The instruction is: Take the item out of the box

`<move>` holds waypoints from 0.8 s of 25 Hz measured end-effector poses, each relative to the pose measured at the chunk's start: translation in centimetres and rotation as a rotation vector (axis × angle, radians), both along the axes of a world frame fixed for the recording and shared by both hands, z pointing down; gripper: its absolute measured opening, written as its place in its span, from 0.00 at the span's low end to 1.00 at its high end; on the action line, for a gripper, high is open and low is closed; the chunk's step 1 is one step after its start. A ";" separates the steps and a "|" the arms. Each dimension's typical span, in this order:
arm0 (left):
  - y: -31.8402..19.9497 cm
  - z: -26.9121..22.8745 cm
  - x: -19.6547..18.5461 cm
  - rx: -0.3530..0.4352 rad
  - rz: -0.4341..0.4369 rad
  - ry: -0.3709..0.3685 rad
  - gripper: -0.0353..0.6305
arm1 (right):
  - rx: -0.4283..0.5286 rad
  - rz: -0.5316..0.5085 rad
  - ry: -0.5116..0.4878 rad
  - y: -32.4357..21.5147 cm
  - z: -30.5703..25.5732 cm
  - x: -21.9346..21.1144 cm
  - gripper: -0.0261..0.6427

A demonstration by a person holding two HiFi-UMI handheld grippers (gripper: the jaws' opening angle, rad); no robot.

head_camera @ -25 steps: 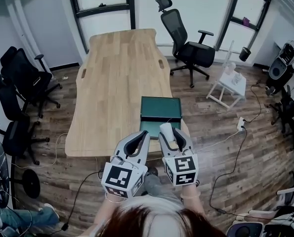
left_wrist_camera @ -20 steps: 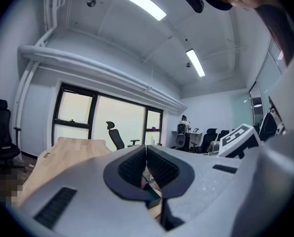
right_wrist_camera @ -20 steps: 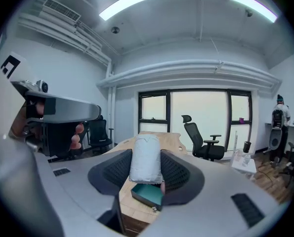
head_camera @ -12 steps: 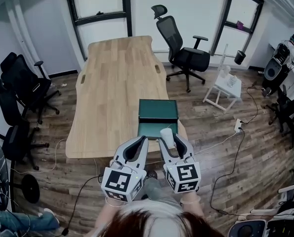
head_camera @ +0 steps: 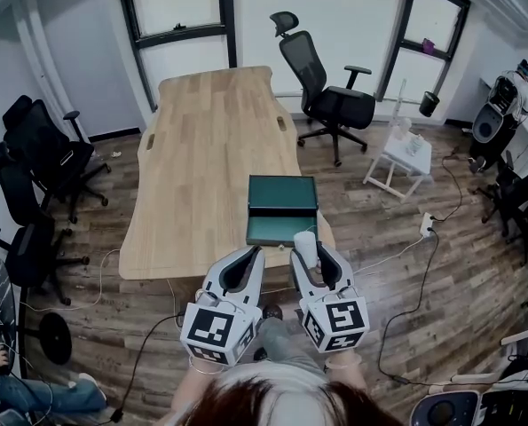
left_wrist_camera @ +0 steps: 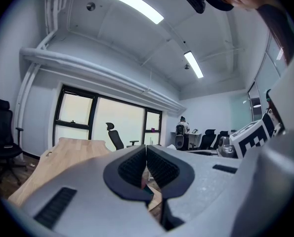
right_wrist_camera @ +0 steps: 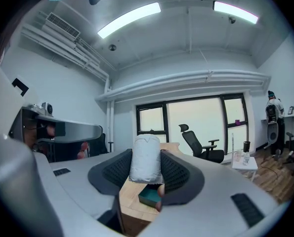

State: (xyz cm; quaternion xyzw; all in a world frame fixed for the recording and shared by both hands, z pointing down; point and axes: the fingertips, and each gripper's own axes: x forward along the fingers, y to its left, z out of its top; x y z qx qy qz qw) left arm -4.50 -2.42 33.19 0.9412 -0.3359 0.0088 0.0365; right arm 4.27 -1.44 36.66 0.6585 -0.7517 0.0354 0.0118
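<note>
A dark green box [head_camera: 272, 230] lies open at the near right corner of the wooden table [head_camera: 210, 149], its lid [head_camera: 283, 195] folded back. My right gripper [head_camera: 306, 256] is shut on a white pouch-like item [head_camera: 304, 241], held upright just in front of the box's near edge. In the right gripper view the white item [right_wrist_camera: 146, 159] fills the gap between the dark pads, with the box [right_wrist_camera: 149, 196] below and beyond it. My left gripper [head_camera: 249, 257] hovers beside the right one, off the table's near edge. Its jaws [left_wrist_camera: 146, 164] are shut on nothing.
A black office chair [head_camera: 327, 96] stands past the table's far right, and more black chairs [head_camera: 33, 162] line the left wall. A small white side table [head_camera: 407, 153] is at the right. Cables run across the wooden floor [head_camera: 405, 264].
My right gripper has drawn back a little from the box toward me, still holding the white item. The left gripper has stayed beside it.
</note>
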 end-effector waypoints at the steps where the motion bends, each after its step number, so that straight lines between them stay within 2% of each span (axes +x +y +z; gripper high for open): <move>1: 0.2 -0.1 -0.1 0.001 -0.001 0.001 0.07 | 0.003 0.001 0.002 0.2 -0.1 0.0 0.33; 20: 3.3 0.2 -0.8 0.002 -0.006 0.007 0.07 | 0.057 0.002 -0.034 5.3 -1.8 -0.1 0.33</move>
